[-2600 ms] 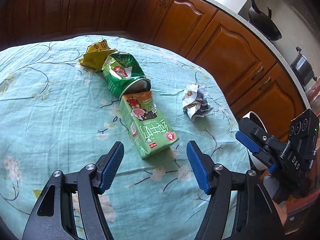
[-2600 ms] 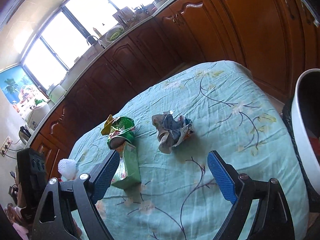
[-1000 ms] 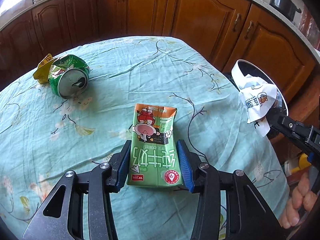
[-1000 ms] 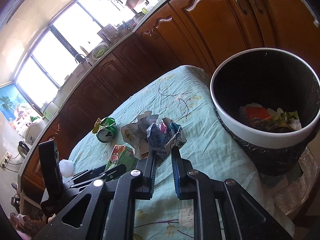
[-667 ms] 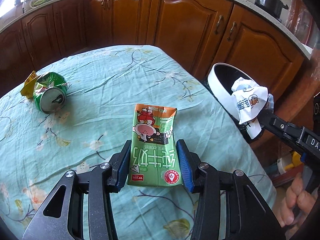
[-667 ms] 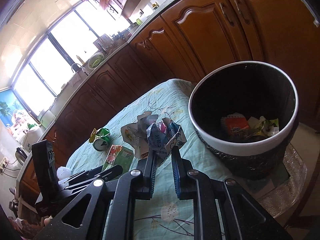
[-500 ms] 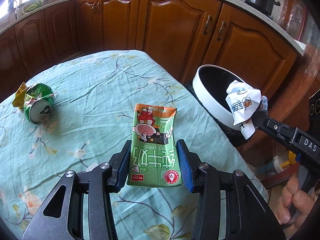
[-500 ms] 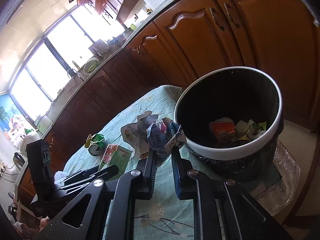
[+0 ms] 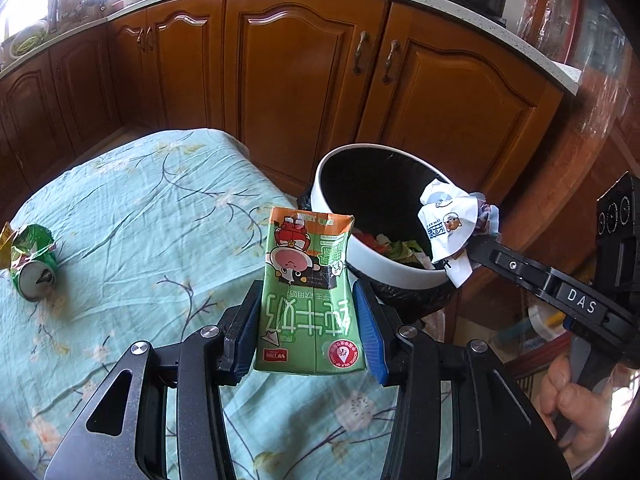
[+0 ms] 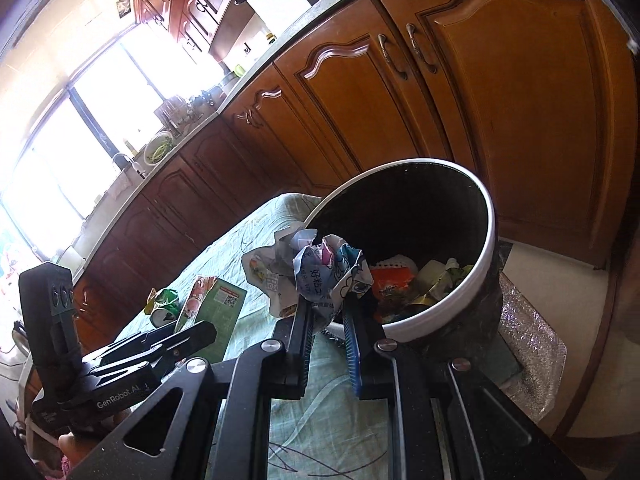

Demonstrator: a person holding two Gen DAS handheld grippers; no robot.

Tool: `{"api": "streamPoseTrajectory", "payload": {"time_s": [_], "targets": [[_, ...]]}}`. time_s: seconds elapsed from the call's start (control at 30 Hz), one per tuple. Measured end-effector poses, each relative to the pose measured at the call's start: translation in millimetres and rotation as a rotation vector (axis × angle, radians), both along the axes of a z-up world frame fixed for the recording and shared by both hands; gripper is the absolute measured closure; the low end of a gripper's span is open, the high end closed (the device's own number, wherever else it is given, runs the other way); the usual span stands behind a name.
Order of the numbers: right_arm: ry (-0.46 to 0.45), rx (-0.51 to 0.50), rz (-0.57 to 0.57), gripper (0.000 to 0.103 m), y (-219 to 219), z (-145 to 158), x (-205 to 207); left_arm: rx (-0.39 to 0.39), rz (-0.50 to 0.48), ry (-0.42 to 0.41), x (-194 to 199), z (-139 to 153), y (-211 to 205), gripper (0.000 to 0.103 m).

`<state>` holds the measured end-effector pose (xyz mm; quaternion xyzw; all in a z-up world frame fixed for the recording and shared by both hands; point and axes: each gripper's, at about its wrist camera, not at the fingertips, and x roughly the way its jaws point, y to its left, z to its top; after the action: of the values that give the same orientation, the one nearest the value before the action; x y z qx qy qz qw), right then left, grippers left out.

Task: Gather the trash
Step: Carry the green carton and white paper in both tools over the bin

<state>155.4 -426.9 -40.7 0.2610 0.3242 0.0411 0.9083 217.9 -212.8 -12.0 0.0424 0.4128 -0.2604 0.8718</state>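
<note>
Two pieces of trash are being carried at once. A green milk carton (image 9: 310, 296) is being gripped by the left gripper (image 9: 308, 330), its jaws clenched flat against the carton's two sides, and it is being held up off the counter (image 9: 132, 208) near that counter's edge beside the bin. A crumpled wrapper (image 10: 320, 270) is being pinched by the right gripper (image 10: 326, 320), jaws nearly closed on the wad, and it is being held just at the white rim of the trash bin (image 10: 490, 240), which is standing off the counter's end by the wooden cabinets. Inside the bin, several wrappers (image 10: 416, 280) are already lying at the bottom, so part of the collecting is judged to be done. Neither held piece is being released yet; the wrapper looks closer to the opening than the carton. Back on the counter, toward its far left edge, a crushed green can (image 9: 32, 262) is being left lying on its side, with a yellow scrap (image 9: 5, 234) touching it. By this reckoning two drops and at least those two pickups are being left to do.
</note>
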Motion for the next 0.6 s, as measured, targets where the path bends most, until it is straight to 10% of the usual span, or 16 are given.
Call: {"api": "streamPoseTrajectory", "payload": {"time_s": [0.6], "targets": [[0.006, -0.03, -0.045, 0.088, -23, 2, 4, 0.007, -0.044, -0.016, 14, 9, -42, 0.06]]}}
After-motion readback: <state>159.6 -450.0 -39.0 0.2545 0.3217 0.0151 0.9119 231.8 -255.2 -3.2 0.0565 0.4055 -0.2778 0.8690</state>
